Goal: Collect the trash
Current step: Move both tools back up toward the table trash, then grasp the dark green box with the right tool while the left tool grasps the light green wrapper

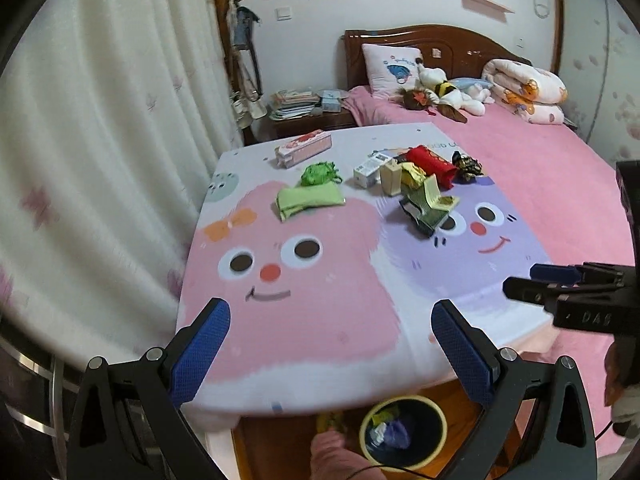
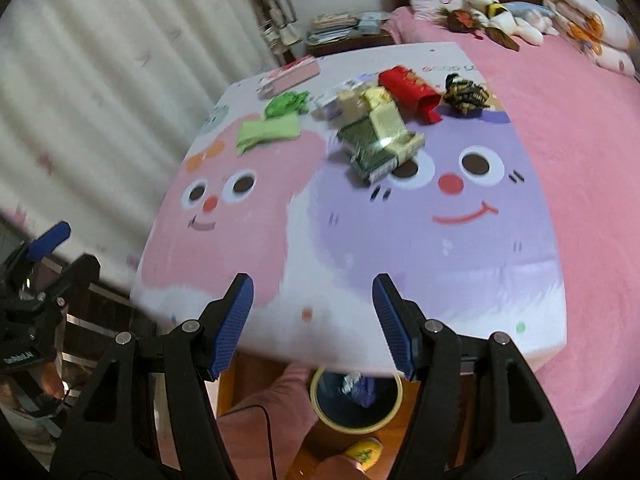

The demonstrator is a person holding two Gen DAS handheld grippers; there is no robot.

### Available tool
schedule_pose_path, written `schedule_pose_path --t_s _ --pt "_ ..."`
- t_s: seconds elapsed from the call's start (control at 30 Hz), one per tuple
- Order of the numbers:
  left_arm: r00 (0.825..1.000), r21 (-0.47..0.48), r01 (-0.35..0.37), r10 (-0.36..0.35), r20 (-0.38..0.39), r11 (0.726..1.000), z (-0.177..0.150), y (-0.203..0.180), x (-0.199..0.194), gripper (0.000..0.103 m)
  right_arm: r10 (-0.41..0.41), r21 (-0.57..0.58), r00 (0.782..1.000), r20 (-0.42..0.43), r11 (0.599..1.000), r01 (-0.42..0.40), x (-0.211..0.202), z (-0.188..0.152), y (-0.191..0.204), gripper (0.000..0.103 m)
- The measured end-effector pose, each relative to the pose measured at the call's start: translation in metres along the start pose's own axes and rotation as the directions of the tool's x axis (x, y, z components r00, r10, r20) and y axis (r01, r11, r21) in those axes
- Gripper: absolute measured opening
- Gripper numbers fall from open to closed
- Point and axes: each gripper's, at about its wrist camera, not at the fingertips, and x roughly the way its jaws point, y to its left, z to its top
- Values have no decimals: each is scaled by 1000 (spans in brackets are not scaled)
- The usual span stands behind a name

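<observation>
Both the left tool [image 1: 330,344] and right tool [image 2: 312,322] hang released and empty; the crumpled wrappers and small cartons [image 1: 416,184] lie at twelve o'clock, far from the yellow-rimmed dark bin [image 1: 402,430] at six; dropped carries seem likely.

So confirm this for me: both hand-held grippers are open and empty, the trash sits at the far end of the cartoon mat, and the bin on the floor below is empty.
Not quite: the bin is not empty. The left wrist view shows crumpled pieces already inside it. The rest holds: the left hand-held gripper and right hand-held gripper are open and empty, and the trash sits at the far end of the cartoon mat.
</observation>
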Motion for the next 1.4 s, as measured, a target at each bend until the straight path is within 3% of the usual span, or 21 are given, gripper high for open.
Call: schedule_pose_path --t_s 0.3,0.43,0.57,0.7,0.83,0.9,0.93,1.0,1.03,1.1,1.27,1.37,1.4 --pt "996 119 79 -74 -51 990 106 57 116 102 -78 187 996 -33 979 83 69 98 -12 59" --pt "991 153 115 -101 -93 982 156 83 180 102 -131 283 987 -94 947 152 118 142 -19 59" --pt "982 176 138 -112 -150 975 184 100 237 102 -192 342 969 -158 910 236 163 165 -30 59" --pt "963 201 188 -140 -232 961 194 109 299 102 -286 355 931 -226 866 352 202 179 -39 59" --pt "935 242 242 -159 -317 940 188 104 349 102 -381 324 872 -307 819 473 234 182 -44 58" --pt "922 273 273 -170 -347 922 180 93 366 102 -414 306 851 -322 806 507 242 182 -44 56" --pt "917 285 282 -171 -360 916 178 90 374 102 -460 277 827 -322 790 547 245 181 -41 54" --pt "906 311 302 -170 -388 901 171 78 388 102 -487 260 813 -320 780 570 249 182 -39 46" --pt "902 319 307 -167 -398 897 170 75 394 102 -494 267 812 -311 774 574 247 181 -38 42" --pt "892 336 314 -155 -424 888 166 69 410 102 -497 278 816 -296 772 571 244 180 -37 22" --pt "879 317 299 -131 -458 900 163 66 431 100 -426 347 866 -261 796 496 224 171 -41 21" --pt "861 291 327 -158 -483 899 157 66 439 85 -375 391 896 -238 807 442 206 164 -45 21" --pt "857 290 336 -163 -489 896 155 66 441 72 -355 407 907 -228 811 420 200 161 -46 21"
